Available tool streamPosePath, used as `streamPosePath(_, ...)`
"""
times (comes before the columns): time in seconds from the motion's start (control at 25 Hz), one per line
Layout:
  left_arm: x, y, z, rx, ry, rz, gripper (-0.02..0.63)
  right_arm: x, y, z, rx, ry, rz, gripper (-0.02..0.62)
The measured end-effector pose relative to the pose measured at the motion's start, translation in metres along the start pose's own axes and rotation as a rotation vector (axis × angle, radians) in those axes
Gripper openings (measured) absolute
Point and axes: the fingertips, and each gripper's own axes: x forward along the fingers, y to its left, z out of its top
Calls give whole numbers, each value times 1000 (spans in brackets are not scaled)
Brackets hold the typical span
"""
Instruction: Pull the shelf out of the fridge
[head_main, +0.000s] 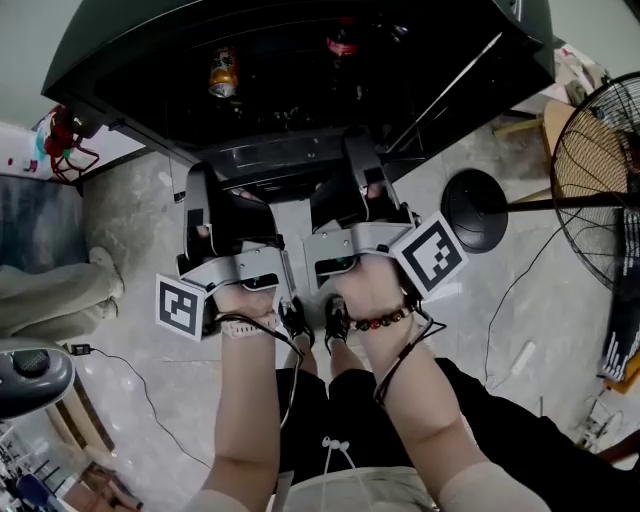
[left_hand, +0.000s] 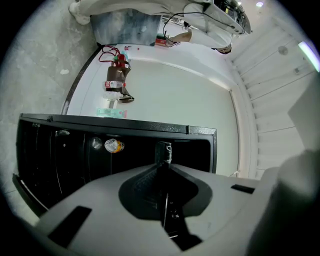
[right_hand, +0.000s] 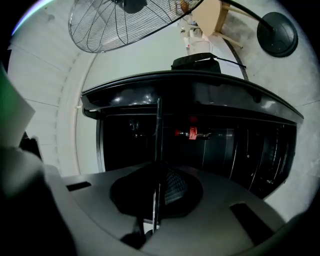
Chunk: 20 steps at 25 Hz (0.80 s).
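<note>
The black fridge (head_main: 120, 60) stands open below me, and its thin shelf (head_main: 285, 158) juts out at the front. Both grippers hold the shelf's front edge side by side. My left gripper (head_main: 203, 175) is shut on the shelf, which shows edge-on as a thin line between its jaws (left_hand: 163, 160). My right gripper (head_main: 358, 142) is shut on it too, with the same thin pane running up between its jaws (right_hand: 158, 170). Deeper in the fridge lie an orange can (head_main: 223, 72) and a red-capped bottle (head_main: 342, 42).
A standing fan (head_main: 600, 190) with a round black base (head_main: 482, 208) is close on the right. Another person's leg and shoe (head_main: 95, 272) are on the left. Cables trail over the grey floor (head_main: 130, 210). A red item (head_main: 60, 135) hangs by the fridge's left side.
</note>
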Motion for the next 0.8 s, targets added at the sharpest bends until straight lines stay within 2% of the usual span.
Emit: streamPosePath(0.8,-63,-12,-10,-3,-31,-17,23,-59,6,-7,6,24,17,26)
